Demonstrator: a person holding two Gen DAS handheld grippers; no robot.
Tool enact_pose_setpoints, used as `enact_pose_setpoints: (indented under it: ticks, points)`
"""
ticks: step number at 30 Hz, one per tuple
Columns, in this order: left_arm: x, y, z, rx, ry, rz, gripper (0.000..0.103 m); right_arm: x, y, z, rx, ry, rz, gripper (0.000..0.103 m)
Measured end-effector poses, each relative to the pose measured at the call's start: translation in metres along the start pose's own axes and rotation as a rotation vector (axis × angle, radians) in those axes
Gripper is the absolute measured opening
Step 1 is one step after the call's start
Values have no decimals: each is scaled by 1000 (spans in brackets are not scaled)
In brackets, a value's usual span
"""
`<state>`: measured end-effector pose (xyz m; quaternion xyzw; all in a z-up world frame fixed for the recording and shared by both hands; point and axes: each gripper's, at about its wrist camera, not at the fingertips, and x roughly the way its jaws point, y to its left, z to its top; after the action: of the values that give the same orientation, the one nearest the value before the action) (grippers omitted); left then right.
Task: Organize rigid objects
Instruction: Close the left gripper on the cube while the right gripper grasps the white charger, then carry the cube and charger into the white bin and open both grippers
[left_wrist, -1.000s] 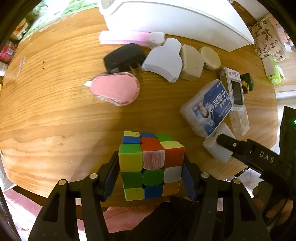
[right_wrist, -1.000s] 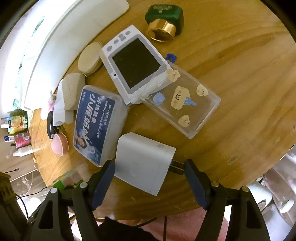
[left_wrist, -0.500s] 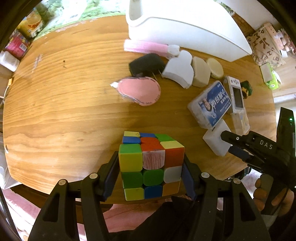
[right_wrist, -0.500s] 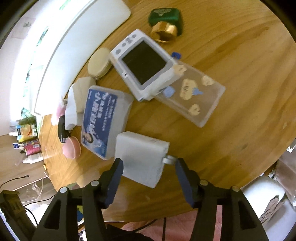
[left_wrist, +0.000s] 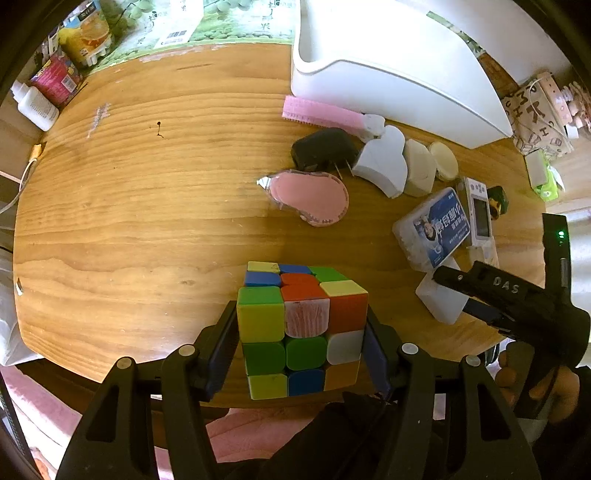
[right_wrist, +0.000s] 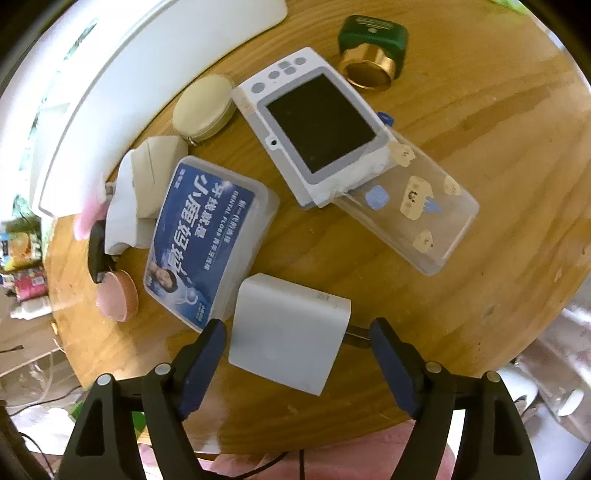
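A scrambled colour cube (left_wrist: 301, 321) is clamped between the blue pads of my left gripper (left_wrist: 300, 332), which is shut on it and holds it above the near edge of the wooden table (left_wrist: 147, 221). A white plug charger (right_wrist: 288, 343) lies flat on the table between the fingers of my right gripper (right_wrist: 299, 328). That gripper's jaws are opening and its pads stand off the charger's sides. The charger's metal prongs point toward the right finger. From the left wrist view the right gripper (left_wrist: 456, 291) hangs over the charger (left_wrist: 441, 302) at the right.
Beside the charger lie a blue-labelled floss box (right_wrist: 207, 236), a white handheld device (right_wrist: 314, 122), a clear sticker case (right_wrist: 413, 210) and a green-and-gold bottle (right_wrist: 373, 48). A white bin (left_wrist: 388, 55) stands at the back. A pink pouch (left_wrist: 310, 197) and a black plug (left_wrist: 321, 147) lie mid-table.
The right jaws narrowed around the white charger, then spread apart again; the charger now lies closer to the floss box. The left gripper drew back a little with the cube.
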<state>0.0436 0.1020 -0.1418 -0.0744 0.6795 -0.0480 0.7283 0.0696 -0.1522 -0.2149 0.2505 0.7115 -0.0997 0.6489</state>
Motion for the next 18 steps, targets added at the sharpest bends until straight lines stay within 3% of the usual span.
enact_pose_setpoints:
  ticks: [5, 8, 12, 18]
  points:
    - [1, -2, 0, 6, -4, -6, 65, 4, 18, 0, -69, -16, -73, 80]
    - [0, -3, 1, 15, -5, -8, 65, 5, 32, -4, -107, -35, -115, 73]
    - [2, -6, 1, 36, 6, -3, 65, 5, 32, -10, -119, -50, -94, 73]
    - [2, -11, 4, 66, 3, 10, 65, -4, 2, -20, -102, -69, -56, 72]
